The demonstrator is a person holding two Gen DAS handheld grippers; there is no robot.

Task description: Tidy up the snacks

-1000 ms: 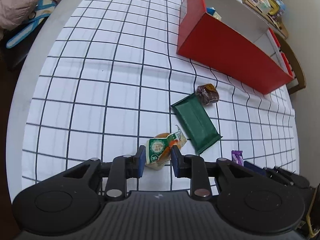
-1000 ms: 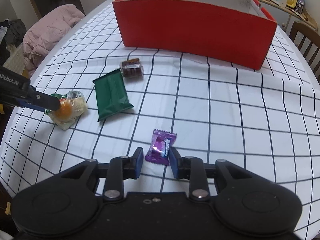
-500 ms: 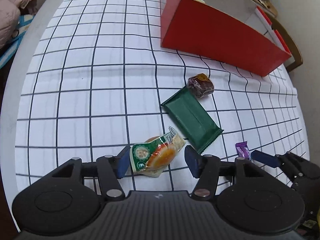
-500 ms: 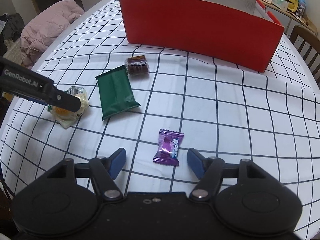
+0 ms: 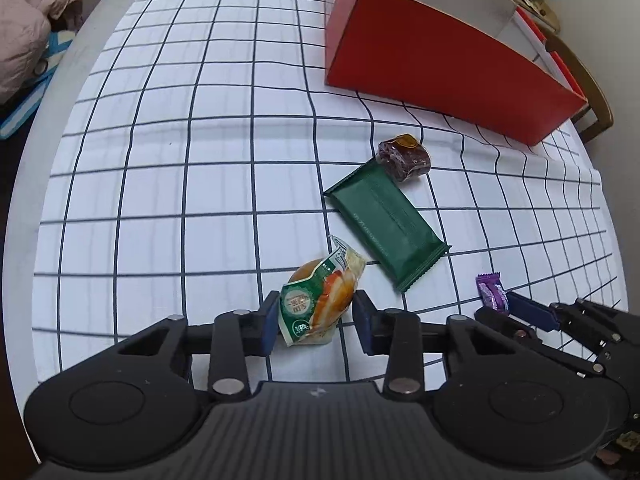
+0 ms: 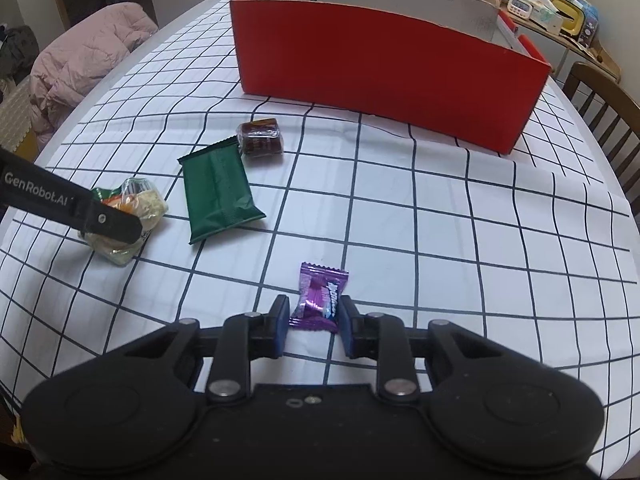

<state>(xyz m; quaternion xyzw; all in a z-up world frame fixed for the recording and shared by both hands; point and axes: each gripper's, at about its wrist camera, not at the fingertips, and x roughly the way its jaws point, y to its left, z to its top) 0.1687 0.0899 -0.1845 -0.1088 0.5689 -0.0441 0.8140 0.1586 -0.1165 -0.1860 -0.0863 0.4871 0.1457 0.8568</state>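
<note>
While the left gripper (image 5: 314, 322) closes around the bun packet (image 5: 320, 300), the right gripper (image 6: 313, 326) clamps the purple candy (image 6: 319, 298).

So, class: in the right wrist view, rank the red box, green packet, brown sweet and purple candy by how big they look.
1. Red box
2. Green packet
3. Brown sweet and purple candy: alike; the candy lies nearer the camera, so unsure.

White lettering reading "GenRobot.AI" is showing along the black finger of the left gripper (image 6: 100, 220). The print on the green-and-orange bun wrapper (image 5: 320, 304), the green packet (image 5: 386, 226) and the purple candy wrapper (image 6: 320, 298) is staying too small or blurred to read.
</note>
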